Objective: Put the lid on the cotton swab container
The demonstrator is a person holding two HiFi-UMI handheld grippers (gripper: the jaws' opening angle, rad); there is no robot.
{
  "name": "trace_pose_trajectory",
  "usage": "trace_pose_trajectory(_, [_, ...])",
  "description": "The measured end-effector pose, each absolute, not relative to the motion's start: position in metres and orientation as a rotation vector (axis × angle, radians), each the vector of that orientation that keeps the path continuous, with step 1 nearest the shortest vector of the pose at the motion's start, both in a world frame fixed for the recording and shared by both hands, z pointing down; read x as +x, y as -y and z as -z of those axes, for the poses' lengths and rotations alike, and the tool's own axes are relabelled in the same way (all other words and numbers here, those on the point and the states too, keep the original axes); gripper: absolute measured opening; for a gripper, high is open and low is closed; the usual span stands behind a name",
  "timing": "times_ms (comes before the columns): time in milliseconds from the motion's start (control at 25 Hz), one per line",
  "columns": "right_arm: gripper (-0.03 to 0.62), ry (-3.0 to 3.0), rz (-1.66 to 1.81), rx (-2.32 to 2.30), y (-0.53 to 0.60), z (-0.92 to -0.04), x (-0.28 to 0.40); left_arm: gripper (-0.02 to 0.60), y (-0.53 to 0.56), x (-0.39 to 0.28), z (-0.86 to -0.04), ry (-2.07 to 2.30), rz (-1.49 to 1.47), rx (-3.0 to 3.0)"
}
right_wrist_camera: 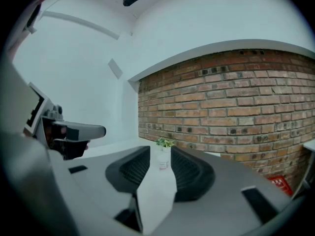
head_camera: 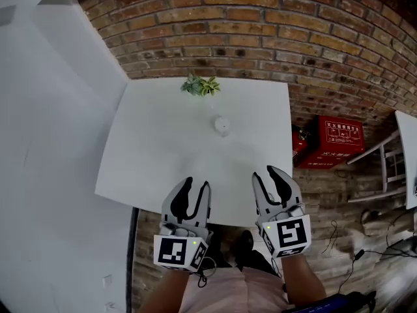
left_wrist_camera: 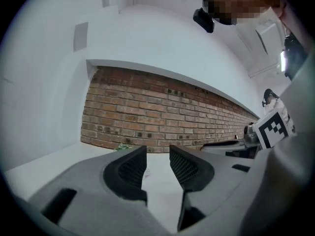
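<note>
- Container stands alone near the middle of the white counter, at 12 o'clock from both claws and well apart from them.
- A small plant sits further out at 12 o'clock, by the counter's far edge, a little toward 11 from the container.
- Lid: no view shows a loose one, and the container is too small here to tell whether it is already capped.
- Left claw is released: its jaws stand apart with only bare counter between them.
- Right claw is also released and grips nothing. In its own view the container lines up in the gap between its jaws, but far off.
- Both claws hover over the counter's near edge, at 6 o'clock from the container.
- Step in hand, as I judge it: the approach, with nothing grasped yet.
- Next move calls for carrying both claws toward 12 o'clock and finding the lid. One claw would then steady the container while the other clenches on the lid.
</note>
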State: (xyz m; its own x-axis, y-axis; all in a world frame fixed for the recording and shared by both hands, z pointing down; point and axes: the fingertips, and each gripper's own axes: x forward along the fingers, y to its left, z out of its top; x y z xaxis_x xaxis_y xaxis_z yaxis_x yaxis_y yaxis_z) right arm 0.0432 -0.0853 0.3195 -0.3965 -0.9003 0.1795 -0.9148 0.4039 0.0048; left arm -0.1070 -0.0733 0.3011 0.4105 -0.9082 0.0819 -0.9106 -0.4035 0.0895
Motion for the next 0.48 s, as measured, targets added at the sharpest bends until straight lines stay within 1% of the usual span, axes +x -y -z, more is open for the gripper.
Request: trace_pose_trajectory(480, [0.141,2.402,-0.084,1.790,0.176,-0.296,0.009,0.153,0.188,-0.134,-0.290,1.420,0.021,2.659])
